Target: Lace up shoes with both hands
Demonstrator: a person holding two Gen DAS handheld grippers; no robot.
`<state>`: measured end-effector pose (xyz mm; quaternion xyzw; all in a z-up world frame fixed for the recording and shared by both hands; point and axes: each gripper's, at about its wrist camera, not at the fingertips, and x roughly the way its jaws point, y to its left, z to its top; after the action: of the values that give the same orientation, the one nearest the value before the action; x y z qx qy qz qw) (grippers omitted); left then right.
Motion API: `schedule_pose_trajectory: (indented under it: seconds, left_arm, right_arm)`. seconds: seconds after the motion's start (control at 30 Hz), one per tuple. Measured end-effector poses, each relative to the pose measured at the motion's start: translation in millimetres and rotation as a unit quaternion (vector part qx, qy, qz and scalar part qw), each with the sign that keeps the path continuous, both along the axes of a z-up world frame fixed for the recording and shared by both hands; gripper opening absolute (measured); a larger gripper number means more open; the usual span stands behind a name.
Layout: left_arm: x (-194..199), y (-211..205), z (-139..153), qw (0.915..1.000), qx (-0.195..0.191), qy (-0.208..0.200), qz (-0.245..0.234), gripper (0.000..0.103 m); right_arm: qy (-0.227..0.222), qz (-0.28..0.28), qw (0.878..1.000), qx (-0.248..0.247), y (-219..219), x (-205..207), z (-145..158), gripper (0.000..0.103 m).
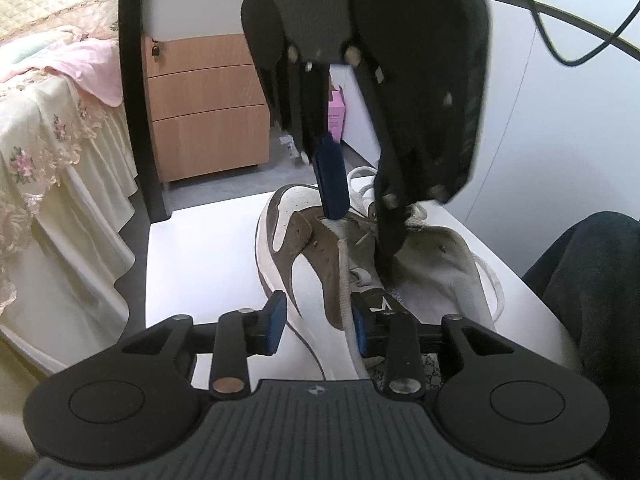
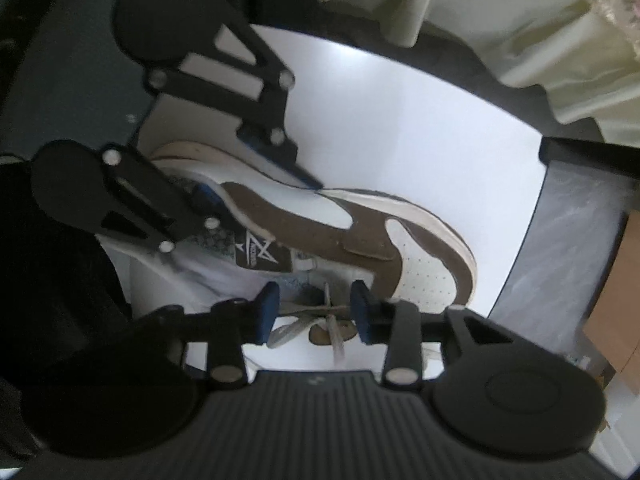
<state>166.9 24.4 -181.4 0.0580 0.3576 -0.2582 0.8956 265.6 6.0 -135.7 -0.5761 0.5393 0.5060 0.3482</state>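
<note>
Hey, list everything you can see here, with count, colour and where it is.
shoe: one, brown and white, on the table
lace: one, white, running up from the shoe between the left pads
table: one, white, under the shoe
drawer unit: one, wooden, beyond the table
bedspread: one, cream, floral, at left
box: one, pink, on the floor
left hand-held gripper: jaws apart, at the shoe's collar
right hand-held gripper: jaws apart, over the laces

Two close wrist cams, shared shoe (image 1: 320,264)
</note>
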Motion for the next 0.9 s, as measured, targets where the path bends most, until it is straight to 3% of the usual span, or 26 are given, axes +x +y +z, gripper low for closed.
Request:
schedule_pose_trajectory:
  seconds: [0.03, 0.17, 0.23, 0.3, 0.37, 0.6, 0.7, 0.83, 0.9]
  left_arm:
    - [0.3, 0.5, -0.1, 1.0, -0.001, 0.002, 0.001, 0.038]
    - [0.4, 1.2, 0.0, 1.0, -0.003, 0.006, 0.002, 0.038]
    - [0.1, 0.6, -0.1, 1.0, -0.002, 0.006, 0.001, 0.038]
    - [-0.9, -1.2, -0.9, 1.0, 0.002, 0.005, 0.0, 0.038]
    - [-2.3, -3.3, -1.3, 1.0, 0.006, 0.001, -0.004, 0.037]
    - [-5.5, -6.1, -1.8, 0.9999, 0.011, 0.003, -0.01, 0.03]
    - [-6.5, -7.4, -1.3, 0.9999, 0.012, 0.001, -0.011, 0.03]
    - [-3.8, -4.5, -0.4, 0.9999, 0.007, 0.008, -0.011, 0.03]
    - [-3.1, -4.0, 1.1, 0.9999, 0.006, 0.01, -0.012, 0.03]
  right_arm:
    - [0.001, -0.003, 1.0, -0.004, 2.6, 1.6, -6.8, 0.029]
    - [0.005, -0.019, 0.999, -0.048, 8.2, 5.7, -29.1, 0.02]
    - [-0.01, -0.002, 0.998, -0.065, 8.9, 1.7, -40.4, 0.008]
    - [-0.023, 0.0, 0.996, -0.082, 9.4, -2.5, -50.2, 0.003]
    - [-0.03, 0.016, 0.996, -0.084, 7.6, -10.6, -54.8, 0.003]
    - [-0.051, -0.003, 0.999, -0.018, 8.0, -18.6, -38.8, 0.003]
    - [-0.034, -0.028, 0.999, 0.019, 15.3, -24.5, -25.3, 0.003]
    - [-0.04, 0.005, 0.998, 0.049, 18.4, -39.3, -6.9, 0.003]
    - [-0.051, -0.027, 0.997, 0.054, 10.6, -28.4, -3.9, 0.003]
